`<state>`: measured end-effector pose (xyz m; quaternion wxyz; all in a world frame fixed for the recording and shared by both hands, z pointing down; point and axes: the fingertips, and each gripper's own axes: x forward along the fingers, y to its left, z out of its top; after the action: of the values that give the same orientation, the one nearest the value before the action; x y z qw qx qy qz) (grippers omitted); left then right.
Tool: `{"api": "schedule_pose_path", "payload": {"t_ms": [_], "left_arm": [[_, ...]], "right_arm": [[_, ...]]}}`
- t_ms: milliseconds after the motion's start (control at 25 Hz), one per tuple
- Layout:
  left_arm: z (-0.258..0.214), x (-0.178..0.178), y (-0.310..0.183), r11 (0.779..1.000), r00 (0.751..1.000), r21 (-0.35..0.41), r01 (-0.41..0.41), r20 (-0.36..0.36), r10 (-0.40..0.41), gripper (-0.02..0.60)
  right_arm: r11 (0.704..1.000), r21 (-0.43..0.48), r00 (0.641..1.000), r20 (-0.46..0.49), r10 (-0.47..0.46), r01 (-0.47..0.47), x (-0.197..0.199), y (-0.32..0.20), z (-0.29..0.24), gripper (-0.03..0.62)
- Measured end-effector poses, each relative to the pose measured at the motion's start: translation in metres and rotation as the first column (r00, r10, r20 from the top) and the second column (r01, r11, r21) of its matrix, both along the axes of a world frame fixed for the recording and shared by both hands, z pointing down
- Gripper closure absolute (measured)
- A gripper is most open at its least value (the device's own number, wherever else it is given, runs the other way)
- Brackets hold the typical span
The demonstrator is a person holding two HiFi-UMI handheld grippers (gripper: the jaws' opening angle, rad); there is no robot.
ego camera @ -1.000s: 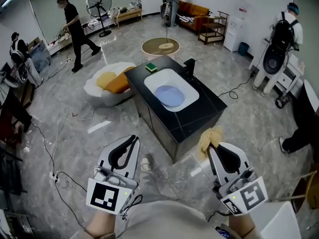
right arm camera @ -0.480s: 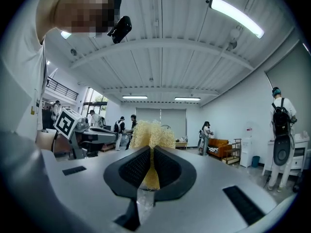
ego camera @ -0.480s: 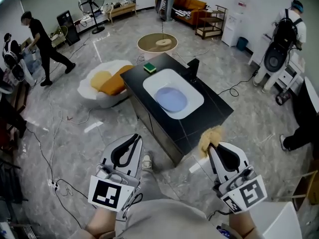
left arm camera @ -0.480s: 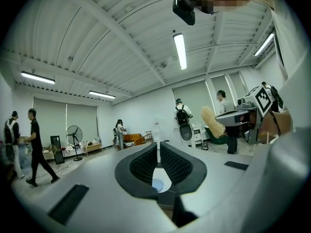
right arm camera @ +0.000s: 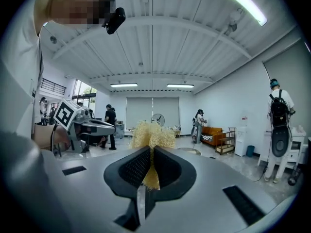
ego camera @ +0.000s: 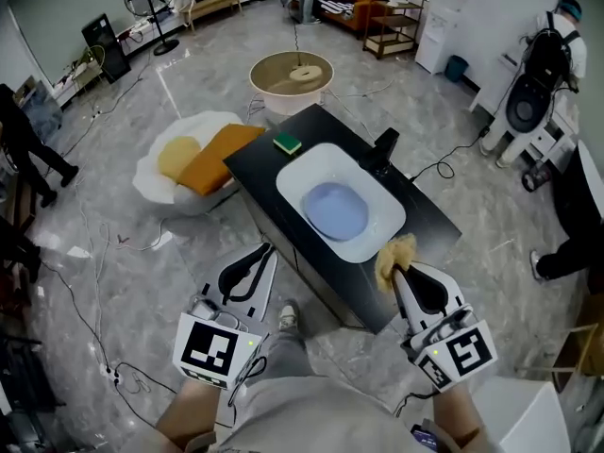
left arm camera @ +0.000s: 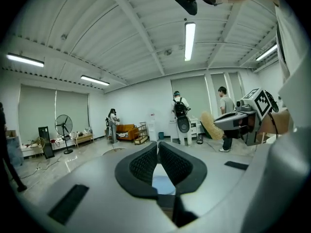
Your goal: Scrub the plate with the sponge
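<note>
Sponge (right arm camera: 151,134) pinched in right gripper (right arm camera: 151,152) jaws; left gripper (left arm camera: 158,152) jaws nearly together, empty.

A: Layout on the counter (ego camera: 260,154)?
B: Sink (ego camera: 316,163) set into its top; plate (ego camera: 337,209) lies in the sink. Faucet (ego camera: 382,149) stands at the sink's right rim. Scouring pad (ego camera: 287,142) on the counter, behind the sink, to the left
A: Around it?
B: Round table (ego camera: 291,72) behind the counter; floor seat (ego camera: 165,194) to the counter's left
</note>
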<state>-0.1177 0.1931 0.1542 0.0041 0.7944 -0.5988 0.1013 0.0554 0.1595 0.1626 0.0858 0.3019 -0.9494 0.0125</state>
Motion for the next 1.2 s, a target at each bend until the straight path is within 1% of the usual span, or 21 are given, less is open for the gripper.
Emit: {"api": "schedule_pose_path", "payload": {"t_ms": [80, 120, 240, 360, 480, 600, 760, 840, 920, 1040, 1200], "left_arm": [[0.01, -0.019, -0.032, 0.999, 0.999, -0.031, -0.032, 0.02, 0.032, 0.548], [0.016, -0.029, -0.049, 0.998, 0.999, -0.054, -0.041, 0.014, 0.042, 0.546], [0.043, -0.056, -0.099, 0.989, 0.997, -0.127, -0.073, -0.024, 0.071, 0.546], [0.069, -0.076, -0.14, 0.975, 0.993, -0.191, -0.112, -0.052, 0.104, 0.546], [0.092, -0.085, -0.175, 0.957, 0.988, -0.246, -0.153, -0.066, 0.141, 0.546], [0.111, -0.087, -0.206, 0.937, 0.982, -0.295, -0.187, -0.079, 0.171, 0.546], [0.145, -0.093, -0.239, 0.913, 0.979, -0.353, -0.204, -0.083, 0.186, 0.546], [0.165, -0.094, -0.249, 0.896, 0.977, -0.39, -0.212, -0.091, 0.192, 0.546], [0.185, -0.089, -0.256, 0.874, 0.973, -0.428, -0.231, -0.109, 0.204, 0.546], [0.217, -0.078, -0.265, 0.829, 0.964, -0.493, -0.265, -0.149, 0.22, 0.546], [0.256, -0.062, -0.277, 0.771, 0.961, -0.573, -0.278, -0.178, 0.214, 0.545]], "right_arm": [[1.0, -0.024, 1.0, -0.023, 0.015, -0.016, -0.02, -0.028, 0.008, 0.549], [0.999, -0.033, 0.999, -0.032, 0.025, -0.026, -0.029, -0.043, 0.012, 0.549], [0.996, -0.059, 0.997, -0.049, 0.066, -0.069, -0.052, -0.088, 0.025, 0.549], [0.99, -0.092, 0.992, -0.078, 0.103, -0.11, -0.072, -0.123, 0.041, 0.549], [0.982, -0.127, 0.985, -0.116, 0.128, -0.142, -0.086, -0.154, 0.059, 0.549], [0.97, -0.166, 0.978, -0.138, 0.153, -0.175, -0.091, -0.178, 0.075, 0.549], [0.956, -0.219, 0.972, -0.168, 0.162, -0.197, -0.102, -0.202, 0.104, 0.549], [0.946, -0.254, 0.97, -0.186, 0.154, -0.199, -0.107, -0.21, 0.124, 0.549], [0.937, -0.285, 0.967, -0.209, 0.145, -0.202, -0.109, -0.217, 0.145, 0.549], [0.919, -0.333, 0.961, -0.241, 0.133, -0.211, -0.108, -0.228, 0.175, 0.549], [0.898, -0.384, 0.955, -0.277, 0.11, -0.215, -0.106, -0.241, 0.209, 0.549]]}}
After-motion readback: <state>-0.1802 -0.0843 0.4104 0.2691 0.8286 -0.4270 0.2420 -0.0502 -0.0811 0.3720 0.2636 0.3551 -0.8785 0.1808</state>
